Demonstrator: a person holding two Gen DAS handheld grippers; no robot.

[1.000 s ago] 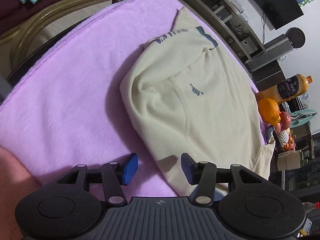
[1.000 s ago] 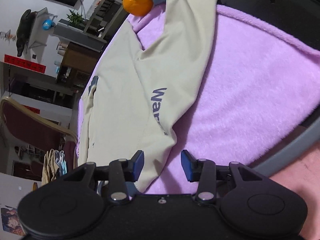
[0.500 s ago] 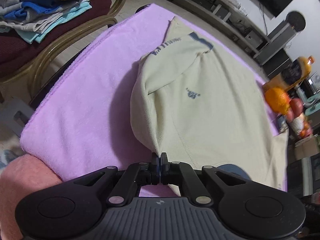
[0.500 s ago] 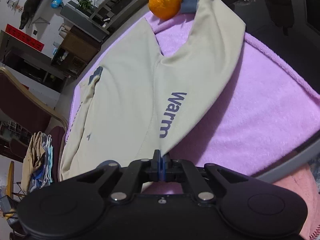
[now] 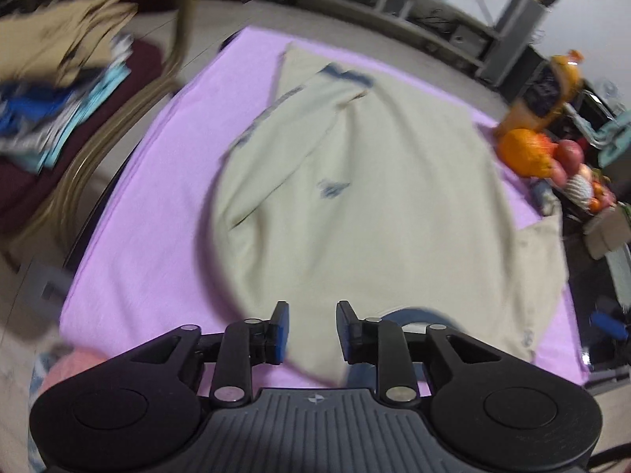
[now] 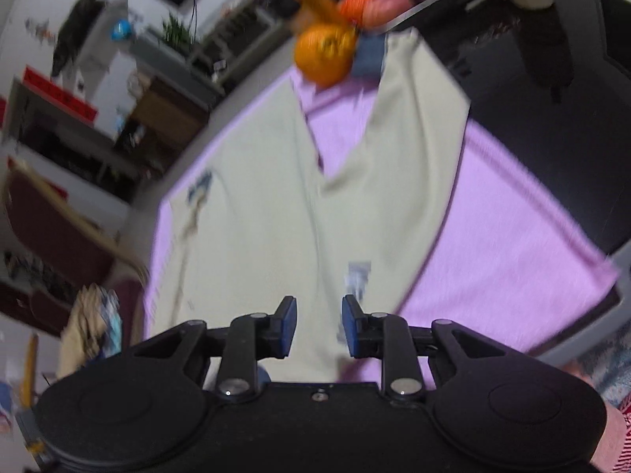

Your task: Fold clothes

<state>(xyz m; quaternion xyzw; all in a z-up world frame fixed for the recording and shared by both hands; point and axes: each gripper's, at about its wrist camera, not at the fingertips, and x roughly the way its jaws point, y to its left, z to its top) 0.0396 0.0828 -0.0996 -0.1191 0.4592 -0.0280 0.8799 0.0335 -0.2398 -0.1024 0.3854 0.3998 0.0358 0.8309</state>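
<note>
While the cream top [image 5: 355,205] lies spread on the purple towel [image 5: 150,236] (an orange [image 6: 325,55] sits by its far sleeve), the left gripper [image 5: 311,331] and right gripper [image 6: 318,327] hang above its near edge, both parted and empty.

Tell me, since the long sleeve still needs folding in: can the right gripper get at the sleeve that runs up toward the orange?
Probably yes. The right gripper has its jaws open and empty above the cream sweatshirt, and the sleeve lies flat on the purple blanket ahead with nothing over it. Only its cuff end sits near the orange.
</note>
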